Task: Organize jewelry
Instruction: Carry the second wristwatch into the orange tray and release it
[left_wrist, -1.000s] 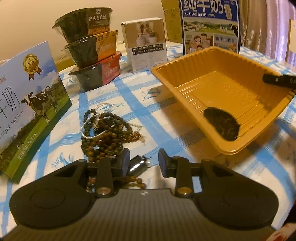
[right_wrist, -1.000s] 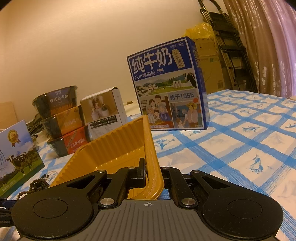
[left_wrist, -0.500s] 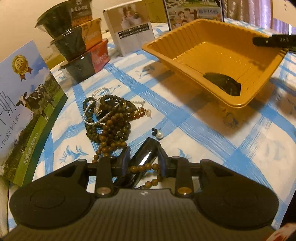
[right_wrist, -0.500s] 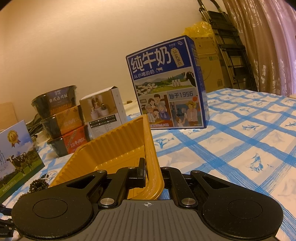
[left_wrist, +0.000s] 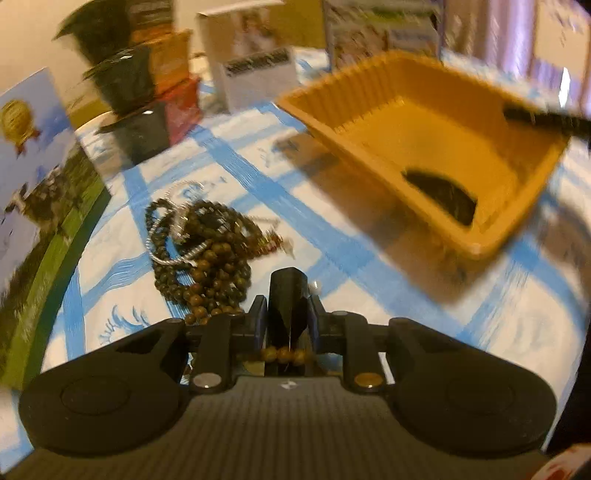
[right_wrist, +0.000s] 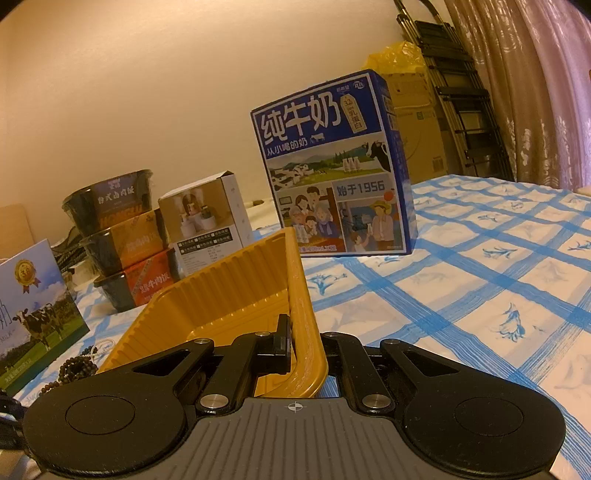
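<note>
A dark, glossy pointed pendant (left_wrist: 288, 295) on a string of brown beads sits between the fingers of my left gripper (left_wrist: 287, 317). Its jaws are closing, and the pads press both sides of the pendant. Just beyond lies a tangled heap of brown bead bracelets and a silver chain (left_wrist: 207, 243), with a small pearl (left_wrist: 317, 284) beside the pendant. My right gripper (right_wrist: 306, 347) is shut on the near rim of the yellow plastic tray (right_wrist: 236, 291), holding it tilted. In the left wrist view the yellow tray (left_wrist: 517, 206) holds one dark piece (left_wrist: 439, 195).
A blue-checked cloth (right_wrist: 480, 277) covers the table. Along the back stand a blue milk carton box (right_wrist: 332, 166), a small white box (right_wrist: 207, 218) and three stacked food bowls (right_wrist: 122, 236). A milk box with a cow picture (right_wrist: 33, 317) stands at the left.
My left gripper swung over the pendant, which now points straight out between the fingers, and the jaws narrowed onto it. The right gripper and tray stayed put.
</note>
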